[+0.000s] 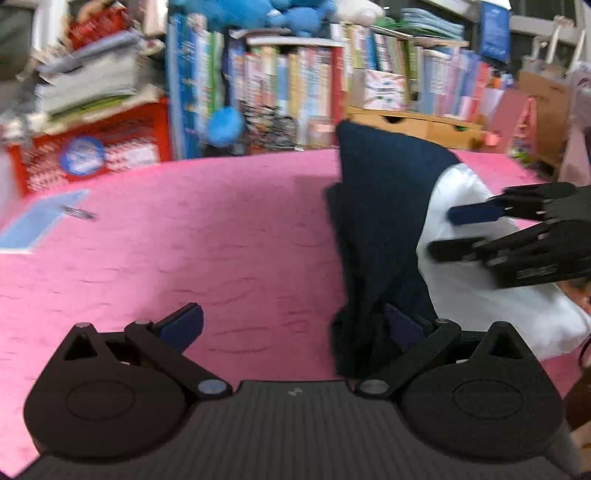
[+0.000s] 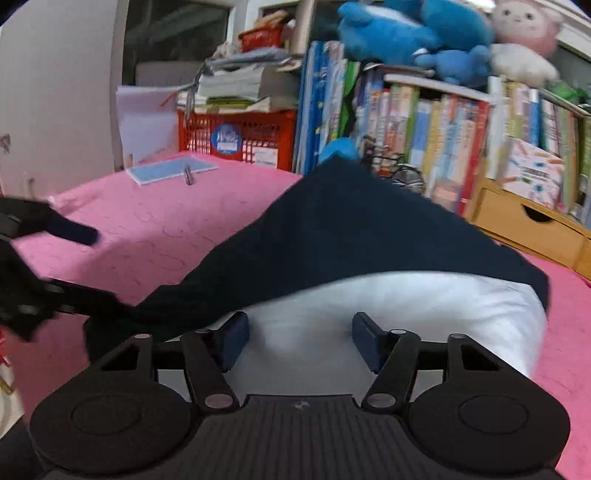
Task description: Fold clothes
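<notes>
The navy garment [image 2: 354,236] lies on the pink cover [image 1: 184,251], draped over a white pillow [image 2: 406,306] toward the cover's right side — to its left the pink lies broad and bare up to a blue booklet [image 2: 166,170] near the far corner. The left gripper [image 1: 291,325] is spread wide, one pad against the garment's near edge. The right gripper [image 2: 299,339] stands open over the pillow, pinching nothing. Only the right view shows a pink plush [image 2: 524,26] above the books [image 2: 436,129].

A pink textured cloth [image 2: 155,236] covers the table, a light-blue notebook [image 2: 170,170] lies at its far corner, a red plastic crate [image 2: 236,138] stands behind, beside shelved books [image 2: 443,140] topped by blue plush toys [image 2: 406,33].
</notes>
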Demonstrator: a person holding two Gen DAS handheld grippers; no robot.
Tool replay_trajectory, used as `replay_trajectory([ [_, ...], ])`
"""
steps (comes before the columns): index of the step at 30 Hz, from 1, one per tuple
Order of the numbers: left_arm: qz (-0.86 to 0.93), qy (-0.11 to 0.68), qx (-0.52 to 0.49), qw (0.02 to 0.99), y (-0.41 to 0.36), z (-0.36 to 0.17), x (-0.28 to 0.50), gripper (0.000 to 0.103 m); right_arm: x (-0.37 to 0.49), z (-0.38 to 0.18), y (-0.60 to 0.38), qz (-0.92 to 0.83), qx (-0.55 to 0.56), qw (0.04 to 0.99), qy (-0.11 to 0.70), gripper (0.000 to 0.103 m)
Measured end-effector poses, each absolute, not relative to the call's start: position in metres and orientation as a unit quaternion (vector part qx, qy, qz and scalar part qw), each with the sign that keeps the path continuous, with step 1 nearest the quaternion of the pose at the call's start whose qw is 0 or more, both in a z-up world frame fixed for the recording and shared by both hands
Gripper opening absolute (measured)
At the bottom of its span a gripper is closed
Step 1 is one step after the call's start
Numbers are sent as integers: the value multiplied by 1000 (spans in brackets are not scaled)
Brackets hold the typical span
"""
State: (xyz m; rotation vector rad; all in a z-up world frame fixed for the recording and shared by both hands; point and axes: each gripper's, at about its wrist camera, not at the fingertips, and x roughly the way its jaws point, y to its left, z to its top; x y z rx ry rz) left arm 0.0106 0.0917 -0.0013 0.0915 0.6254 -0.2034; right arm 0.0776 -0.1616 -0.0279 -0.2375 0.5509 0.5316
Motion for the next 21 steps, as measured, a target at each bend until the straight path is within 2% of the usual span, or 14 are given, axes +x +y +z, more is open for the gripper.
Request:
replay_trajectory([
  [4,-148,255,41,955,81,24,-14,103,101,-17,-149,279,-120,918,255,74],
  [6,-209,219,47,952,60,31,-21,103,122,-7,-158,292,-70,919,256,71],
  [7,-232,207,54,949,47,31,-21,103,135,-2,-162,295,-45,919,259,66],
  [9,-241,213,74,944,18,23,-13,103,161,-2,-162,282,-51,923,257,60],
  [11,-231,240,88,939,-4,12,-2,103,190,-19,-155,236,-113,931,256,59],
  [12,-225,252,93,936,-11,8,2,103,208,-31,-156,210,-113,928,287,59],
  [14,-202,267,107,936,-11,1,1,103,223,-28,-173,205,-36,926,316,59],
  [15,-193,269,110,937,-8,-1,-1,103,216,-18,-184,204,-9,930,305,59],
  [19,-130,277,87,948,16,3,7,103,148,16,-241,250,71,934,245,74],
  [21,-110,270,50,955,24,10,10,103,111,21,-269,262,94,931,237,74],
])
